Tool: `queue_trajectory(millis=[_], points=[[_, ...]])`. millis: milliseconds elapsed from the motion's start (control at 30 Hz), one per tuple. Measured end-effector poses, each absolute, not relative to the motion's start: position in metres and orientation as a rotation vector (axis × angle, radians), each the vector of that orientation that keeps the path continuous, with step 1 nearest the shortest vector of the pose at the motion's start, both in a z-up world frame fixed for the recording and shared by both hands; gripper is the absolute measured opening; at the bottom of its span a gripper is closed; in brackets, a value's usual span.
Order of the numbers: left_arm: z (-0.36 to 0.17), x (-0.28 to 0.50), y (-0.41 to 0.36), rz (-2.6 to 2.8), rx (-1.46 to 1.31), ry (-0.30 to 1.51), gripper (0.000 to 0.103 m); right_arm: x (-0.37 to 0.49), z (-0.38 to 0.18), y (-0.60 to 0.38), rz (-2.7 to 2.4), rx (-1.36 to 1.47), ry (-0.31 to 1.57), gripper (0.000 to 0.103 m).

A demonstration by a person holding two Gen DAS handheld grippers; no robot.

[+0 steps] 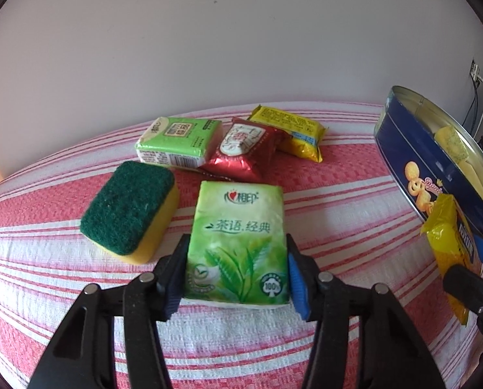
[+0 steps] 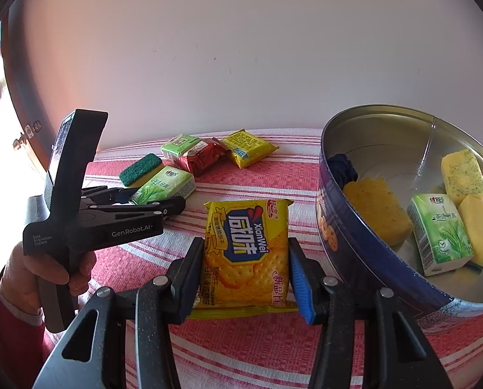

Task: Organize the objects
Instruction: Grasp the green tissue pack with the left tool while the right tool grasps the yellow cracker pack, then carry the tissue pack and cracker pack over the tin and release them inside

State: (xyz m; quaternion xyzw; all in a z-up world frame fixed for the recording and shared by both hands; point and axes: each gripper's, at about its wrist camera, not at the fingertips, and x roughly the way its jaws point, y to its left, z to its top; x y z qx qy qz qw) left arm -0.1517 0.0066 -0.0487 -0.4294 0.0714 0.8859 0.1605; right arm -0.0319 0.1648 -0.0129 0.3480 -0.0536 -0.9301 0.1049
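The tin (image 2: pixel 364 259) already holds sponges and a tissue pack. The right gripper (image 2: pixel 244 259) pinches a cracker pack (image 2: pixel 246 243) just beside it; the left gripper (image 1: pixel 236 269) pinches a tissue pack (image 1: pixel 238 240) on the cloth (image 1: pixel 338 201). A sponge (image 1: pixel 128 210) and three packets remain.

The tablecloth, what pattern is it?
Tablecloth: red and white stripes with a woven check texture, clearest in the left wrist view.

Left gripper (image 1: pixel 236 269) angled downward, jaws clamped on a green tissue pack (image 1: pixel 238 243), right gripper (image 2: pixel 244 265) likewise pinching a yellow cracker packet (image 2: pixel 246 249), left hand (image 2: pixel 47 272) wrapped round its handle
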Motion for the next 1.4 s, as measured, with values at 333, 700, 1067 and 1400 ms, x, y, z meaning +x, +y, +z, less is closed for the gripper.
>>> queue_trajectory(millis=[333,700,1067,1400], points=[[-0.014,-0.109,-0.033,2.919,-0.964,-0.073,0.053,-0.012,0.010,0.175,-2.916,0.769,-0.112,0.052],[-0.004,-0.073,-0.067,3.157,-0.842,-0.188,0.053,-0.005,0.023,0.185,-2.998,0.668,-0.093,0.052],[-0.001,-0.043,-0.039,3.185,-0.748,-0.135,0.053,0.000,0.029,0.199,-3.040,0.603,-0.060,0.052],[0.003,-0.041,0.028,3.123,-0.709,-0.013,0.053,0.001,0.028,0.238,-3.086,0.596,-0.021,0.052]])
